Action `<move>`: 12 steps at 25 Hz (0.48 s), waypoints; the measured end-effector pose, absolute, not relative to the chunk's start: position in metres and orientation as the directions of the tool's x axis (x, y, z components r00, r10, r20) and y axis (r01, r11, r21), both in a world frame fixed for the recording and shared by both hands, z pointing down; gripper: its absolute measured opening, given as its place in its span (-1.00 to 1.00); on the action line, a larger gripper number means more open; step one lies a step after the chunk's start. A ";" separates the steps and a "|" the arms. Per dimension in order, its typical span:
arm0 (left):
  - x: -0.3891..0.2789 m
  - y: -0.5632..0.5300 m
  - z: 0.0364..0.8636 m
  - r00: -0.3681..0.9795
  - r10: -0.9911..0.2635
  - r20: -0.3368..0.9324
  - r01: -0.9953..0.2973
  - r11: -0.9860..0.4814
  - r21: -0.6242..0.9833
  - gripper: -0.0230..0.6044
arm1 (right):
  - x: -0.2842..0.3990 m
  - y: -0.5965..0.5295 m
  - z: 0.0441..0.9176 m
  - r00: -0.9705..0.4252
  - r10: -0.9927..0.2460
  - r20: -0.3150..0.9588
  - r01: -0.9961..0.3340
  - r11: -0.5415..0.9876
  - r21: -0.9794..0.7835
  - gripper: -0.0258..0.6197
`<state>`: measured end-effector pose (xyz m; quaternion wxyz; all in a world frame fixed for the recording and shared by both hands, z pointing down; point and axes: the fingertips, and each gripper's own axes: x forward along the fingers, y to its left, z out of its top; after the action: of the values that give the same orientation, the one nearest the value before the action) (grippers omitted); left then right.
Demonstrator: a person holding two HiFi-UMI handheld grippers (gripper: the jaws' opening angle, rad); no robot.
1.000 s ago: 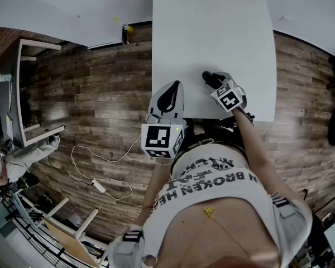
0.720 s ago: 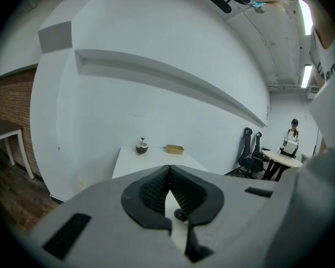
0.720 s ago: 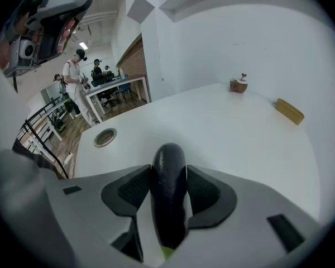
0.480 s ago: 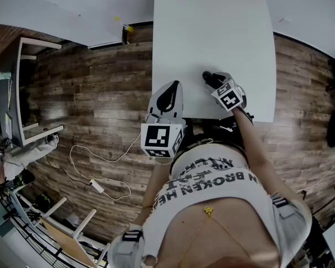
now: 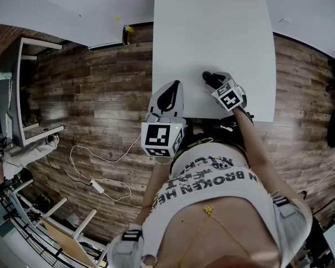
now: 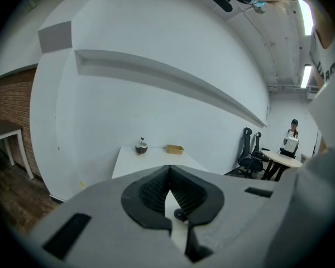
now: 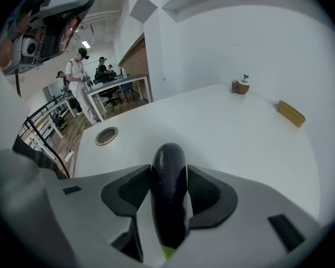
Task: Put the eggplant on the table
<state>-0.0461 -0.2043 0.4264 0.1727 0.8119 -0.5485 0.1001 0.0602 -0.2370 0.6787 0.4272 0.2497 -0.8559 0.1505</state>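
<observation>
Evidently the eggplant (image 7: 168, 197) sits in my right claw (image 7: 168, 169), in the lower middle of the right gripper view. The jaws stand wide, with their dark ribbed pads pressed on its two flanks. It lies lengthwise along the jaws: the rounded dark end pokes out past the tips towards the centre of the frame, and a sliver of green stem shows at the bottom edge. It hangs over the white surface (image 7: 229, 127), which fills the middle of that view. In the head view the claw is over the lower right part of the surface, close to its near edge. I cannot tell whether the tip touches down yet. My left claw (image 6: 169, 172) has its jaws brought together with nothing between them, and in the head view it sits at the surface's lower left corner. I judge the eggplant light for its bulk and firm, with a little give under the pads. Its skin is glossy and smooth, so it is likely to be slippery and to mark if squeezed hard. The tapered shape could let it squirt forward out of a tight pinch, so the thick middle of the body is the best place to hold, as it is held now, with modest pressure. Being round, it may roll a little once it lies on the bare surface.
</observation>
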 end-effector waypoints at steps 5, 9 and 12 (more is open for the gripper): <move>-0.044 -0.201 0.428 0.379 -0.855 0.355 -0.925 -0.341 0.166 -0.93 | 0.061 -0.235 0.681 -0.517 -0.298 0.802 -0.548 0.835 -0.043 -0.26; -0.043 -0.200 0.429 0.379 -0.854 0.357 -0.925 -0.342 0.165 -0.93 | 0.061 -0.234 0.680 -0.520 -0.289 0.803 -0.548 0.835 -0.054 -0.24; -0.042 -0.199 0.429 0.380 -0.854 0.356 -0.925 -0.342 0.166 -0.93 | 0.061 -0.233 0.678 -0.527 -0.282 0.802 -0.544 0.837 -0.063 -0.23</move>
<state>-0.0418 -0.1988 0.4286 0.1716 0.8127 -0.5472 0.1034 0.0605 -0.2326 0.6780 0.4228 0.2402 -0.8600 0.1549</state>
